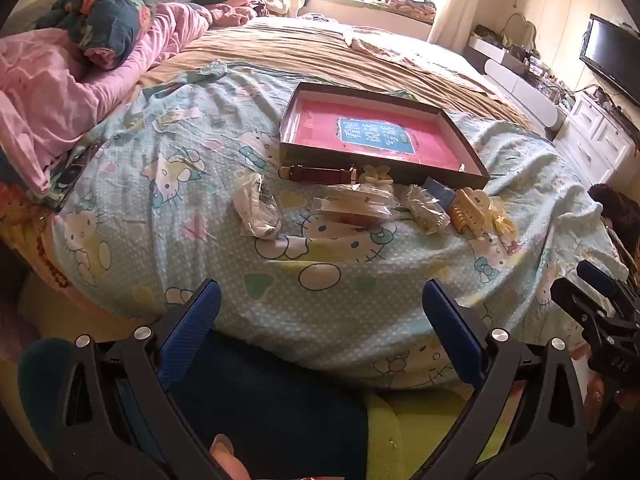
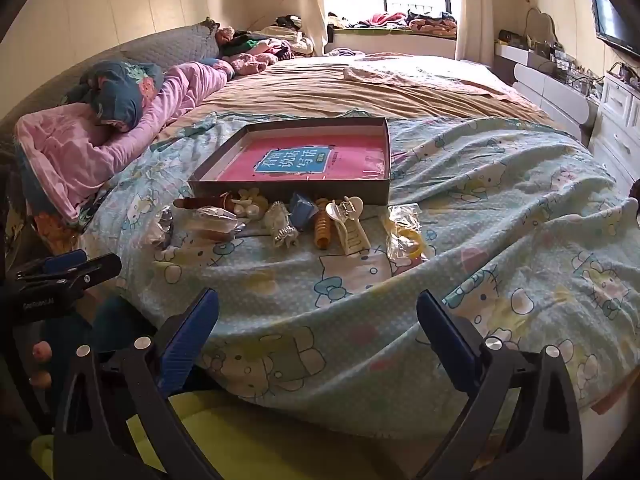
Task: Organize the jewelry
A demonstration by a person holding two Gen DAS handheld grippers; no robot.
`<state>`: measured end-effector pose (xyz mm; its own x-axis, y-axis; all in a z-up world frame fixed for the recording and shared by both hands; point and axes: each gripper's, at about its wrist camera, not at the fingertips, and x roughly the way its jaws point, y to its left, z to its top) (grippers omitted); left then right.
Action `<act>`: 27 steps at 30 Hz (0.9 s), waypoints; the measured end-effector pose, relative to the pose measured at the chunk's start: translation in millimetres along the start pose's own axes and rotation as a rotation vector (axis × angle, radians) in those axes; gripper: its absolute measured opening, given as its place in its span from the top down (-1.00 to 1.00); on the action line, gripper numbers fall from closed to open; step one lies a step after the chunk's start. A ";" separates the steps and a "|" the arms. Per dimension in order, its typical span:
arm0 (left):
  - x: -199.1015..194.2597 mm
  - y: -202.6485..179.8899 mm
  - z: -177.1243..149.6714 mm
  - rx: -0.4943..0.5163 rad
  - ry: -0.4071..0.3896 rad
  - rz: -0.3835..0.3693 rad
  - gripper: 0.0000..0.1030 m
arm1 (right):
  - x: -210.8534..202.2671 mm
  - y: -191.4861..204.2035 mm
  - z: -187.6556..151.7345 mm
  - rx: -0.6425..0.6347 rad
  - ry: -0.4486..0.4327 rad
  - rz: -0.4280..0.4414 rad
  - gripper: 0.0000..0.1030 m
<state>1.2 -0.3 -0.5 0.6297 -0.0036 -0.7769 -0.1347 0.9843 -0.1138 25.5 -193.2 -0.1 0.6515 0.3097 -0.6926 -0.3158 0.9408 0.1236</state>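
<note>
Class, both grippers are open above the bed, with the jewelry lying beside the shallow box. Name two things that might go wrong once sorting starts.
1. The items lie crowded together: the cream hair claw touches the amber hair claw, so wide jaws may catch both.
2. The box sits on a soft, wrinkled bedsheet; pressing nearby could tilt it, and the clear bags look slippery to pinch.
</note>
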 end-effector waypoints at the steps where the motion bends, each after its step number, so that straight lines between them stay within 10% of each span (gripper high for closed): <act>1: -0.9 0.7 -0.3 -0.006 -0.012 -0.005 -0.84 | 0.7 -0.3 -0.4 0.001 0.001 0.001 -0.91; 27: -7.4 1.7 2.9 0.002 -0.029 0.003 -0.84 | -2.4 6.2 -1.3 -0.023 -0.010 0.006 -0.91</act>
<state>-1.5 2.0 6.8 0.6515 0.0046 -0.7586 -0.1354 0.9846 -0.1104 21.1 -188.3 1.5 0.6567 0.3168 -0.6844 -0.3352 0.9355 0.1114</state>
